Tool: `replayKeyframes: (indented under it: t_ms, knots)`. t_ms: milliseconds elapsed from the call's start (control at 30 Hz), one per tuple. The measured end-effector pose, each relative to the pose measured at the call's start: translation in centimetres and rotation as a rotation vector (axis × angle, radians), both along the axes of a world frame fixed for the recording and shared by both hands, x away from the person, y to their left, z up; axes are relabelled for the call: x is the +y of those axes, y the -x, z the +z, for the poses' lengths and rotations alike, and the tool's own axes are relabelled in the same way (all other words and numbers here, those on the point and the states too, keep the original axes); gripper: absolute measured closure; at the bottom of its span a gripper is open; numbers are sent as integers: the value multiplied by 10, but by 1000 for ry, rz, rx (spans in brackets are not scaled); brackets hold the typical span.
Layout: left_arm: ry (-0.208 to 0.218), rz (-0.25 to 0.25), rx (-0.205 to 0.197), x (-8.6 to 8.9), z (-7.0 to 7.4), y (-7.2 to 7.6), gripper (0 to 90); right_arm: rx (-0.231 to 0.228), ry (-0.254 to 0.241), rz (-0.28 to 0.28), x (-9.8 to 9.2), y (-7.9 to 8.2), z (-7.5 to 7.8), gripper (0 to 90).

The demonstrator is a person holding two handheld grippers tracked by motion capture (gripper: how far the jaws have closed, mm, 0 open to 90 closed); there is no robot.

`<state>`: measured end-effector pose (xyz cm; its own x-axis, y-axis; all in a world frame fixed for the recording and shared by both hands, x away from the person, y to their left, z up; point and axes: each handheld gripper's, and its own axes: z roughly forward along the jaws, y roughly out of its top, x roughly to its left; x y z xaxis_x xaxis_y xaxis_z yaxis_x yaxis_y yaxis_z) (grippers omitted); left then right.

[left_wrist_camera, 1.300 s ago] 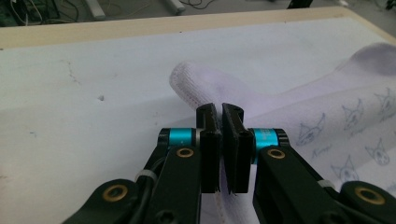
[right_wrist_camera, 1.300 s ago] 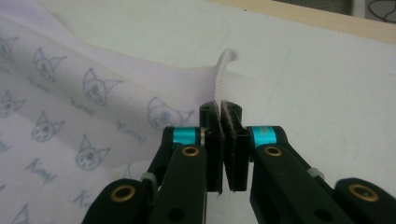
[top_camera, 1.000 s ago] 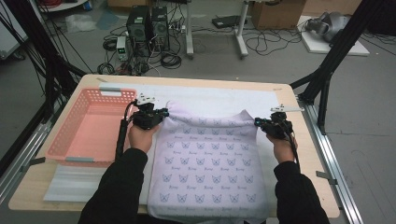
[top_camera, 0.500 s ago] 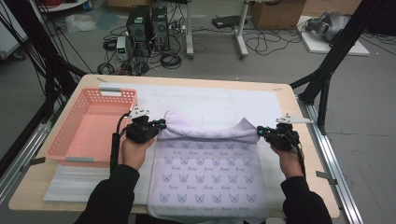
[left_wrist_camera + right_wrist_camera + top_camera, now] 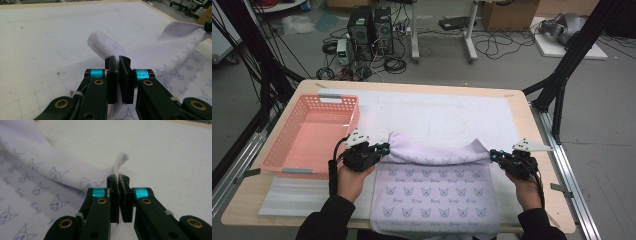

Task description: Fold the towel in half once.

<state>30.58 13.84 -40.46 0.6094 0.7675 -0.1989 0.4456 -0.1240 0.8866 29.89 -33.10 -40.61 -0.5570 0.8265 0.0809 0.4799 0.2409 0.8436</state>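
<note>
Fingers (image 5: pixel 117 65) of the left gripper (image 5: pixel 382 148) and right gripper (image 5: pixel 493 155) were clenched on the towel (image 5: pixel 437 195), which lay at the bench's (image 5: pixel 532 125) near edge. Judged best practice: draw both corners evenly to the near hem, keeping the fold straight.

Each claw (image 5: pixel 119 62) is black, with flat ribbed jaws, turquoise collars, brass-ringed screws, and a grey three-cornered plate on top. A black cable trails from each claw body. The person wears black sleeves (image 5: pixel 329 222).

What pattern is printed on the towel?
Pale lilac towel printed with small blue cat-face outlines; clearest in the right gripper view.
</note>
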Motion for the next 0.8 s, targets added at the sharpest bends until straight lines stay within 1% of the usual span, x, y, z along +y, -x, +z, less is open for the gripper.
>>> replayKeyframes:
  t_ms: [100,200,300,367,433,467,500,533,567,733,800]
  knots:
    - [-1,-24,-5,2,-4,6,852,6,11,11,-1,8,-2,881]
    - [-2,-29,1,4,-8,11,852,5,5,22,-3,16,-2,881]
    - [5,-46,1,7,-11,17,852,5,9,38,-3,25,-4,881]
    - [0,-58,0,7,-12,21,852,11,16,55,-3,31,-6,881]
    - [-1,-68,2,7,-12,25,852,17,8,64,-3,36,-7,881]
    - [8,-77,0,7,-13,27,851,17,6,67,-4,37,-7,880]
    - [8,-86,0,8,-14,29,851,24,-8,75,-4,39,-7,880]
    - [9,-90,3,8,-14,31,851,23,-15,93,-5,41,-8,880]
    - [1,-98,11,7,-16,33,851,27,-19,97,-5,43,-8,880]
    - [-15,-112,35,7,-23,37,851,77,7,108,-7,46,-17,880]
    - [-18,-119,42,8,-24,38,851,93,5,105,-7,47,-18,880]
